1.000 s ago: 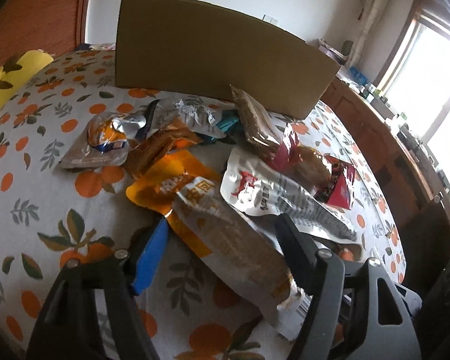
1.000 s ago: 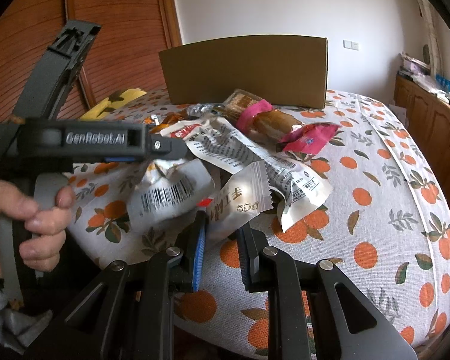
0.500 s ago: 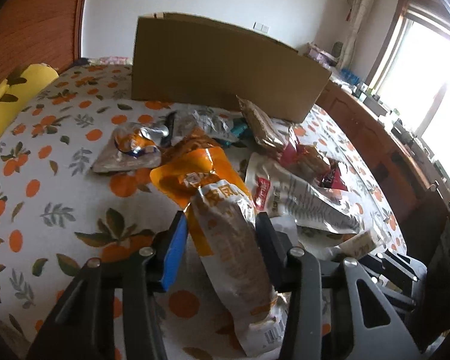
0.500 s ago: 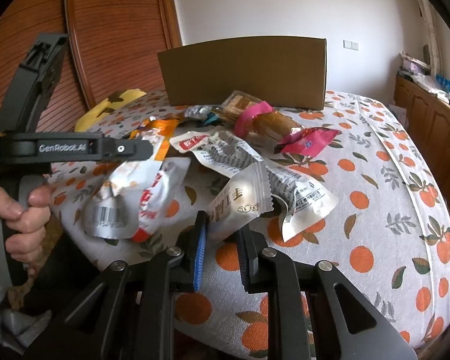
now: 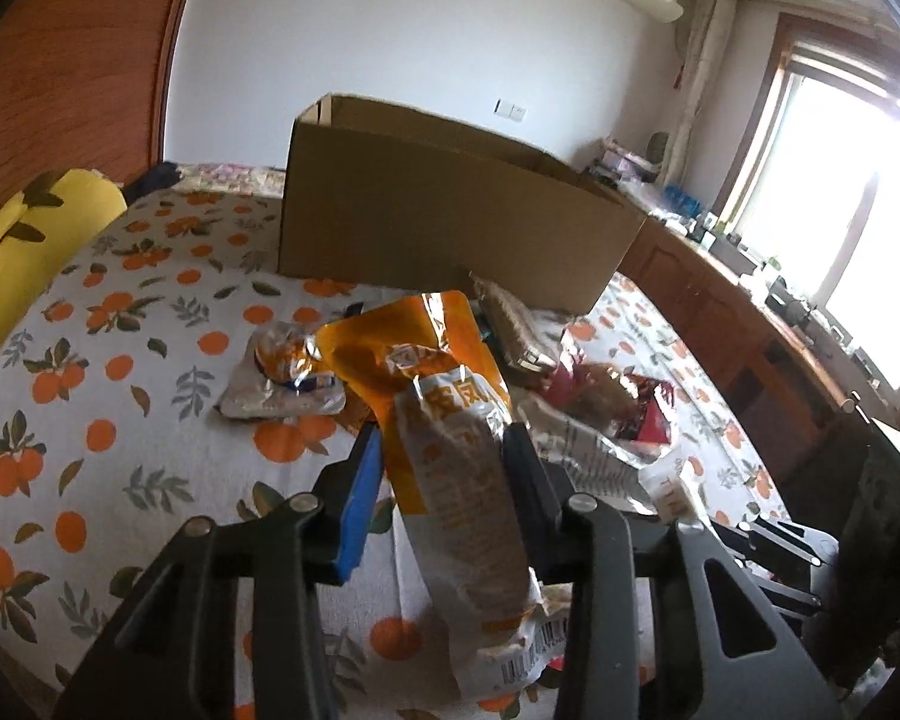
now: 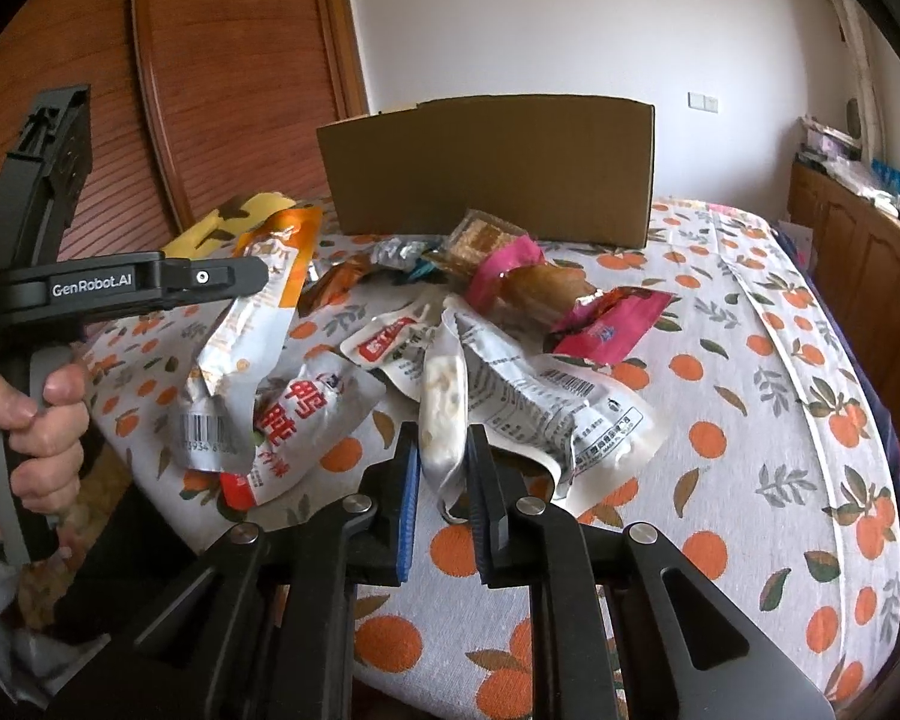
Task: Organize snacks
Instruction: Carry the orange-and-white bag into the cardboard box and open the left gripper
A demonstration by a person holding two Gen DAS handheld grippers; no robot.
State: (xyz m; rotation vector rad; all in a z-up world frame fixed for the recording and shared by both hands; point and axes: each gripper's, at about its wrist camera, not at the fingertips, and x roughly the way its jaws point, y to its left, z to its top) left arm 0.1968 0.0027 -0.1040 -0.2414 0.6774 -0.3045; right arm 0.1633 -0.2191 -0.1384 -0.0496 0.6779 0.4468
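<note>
Orange-print tablecloth (image 6: 720, 396); brown box (image 6: 492, 168) — pink wrapper (image 6: 612, 324).

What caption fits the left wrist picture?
Left gripper closing on an orange-and-white snack packet, cardboard box waiting behind.

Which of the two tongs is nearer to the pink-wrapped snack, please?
Right. The right tongs, shut on a white packet, sit just before the pink-wrapped snack; the left tongs, closing on an orange-and-white packet, are farther off.
</note>
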